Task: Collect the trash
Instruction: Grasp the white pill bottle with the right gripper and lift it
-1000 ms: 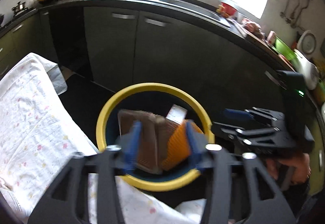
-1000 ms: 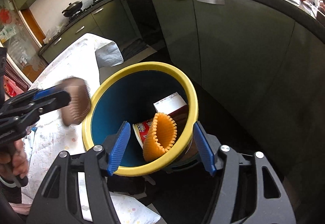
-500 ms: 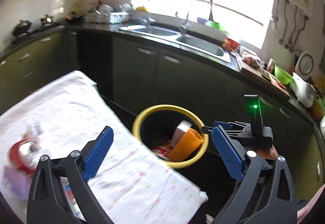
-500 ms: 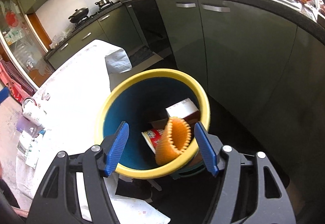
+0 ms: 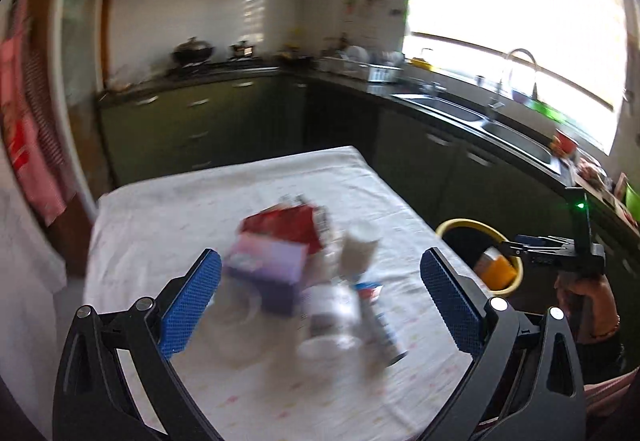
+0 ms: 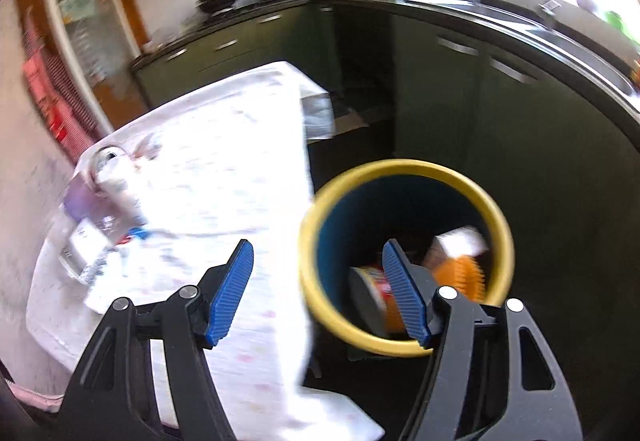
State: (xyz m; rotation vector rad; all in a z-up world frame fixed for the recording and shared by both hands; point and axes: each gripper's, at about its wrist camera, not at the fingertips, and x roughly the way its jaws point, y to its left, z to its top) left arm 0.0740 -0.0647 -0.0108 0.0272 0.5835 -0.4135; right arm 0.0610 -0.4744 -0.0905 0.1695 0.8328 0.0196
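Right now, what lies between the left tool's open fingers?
In the left wrist view, the left tool frames blurred table trash: a purple box and white cup.

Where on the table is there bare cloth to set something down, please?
The far half of the table, beyond the red packet, is bare, as is the near edge by the left gripper. The middle is crowded: purple box, white cup, tube.

Trash pile (image 5: pixel 304 273) on the table: red packet, purple box, white cup, blurred wrappers, bunched together. Yellow-rimmed bin (image 6: pixel 404 257) beside the table holds an orange item and a carton.
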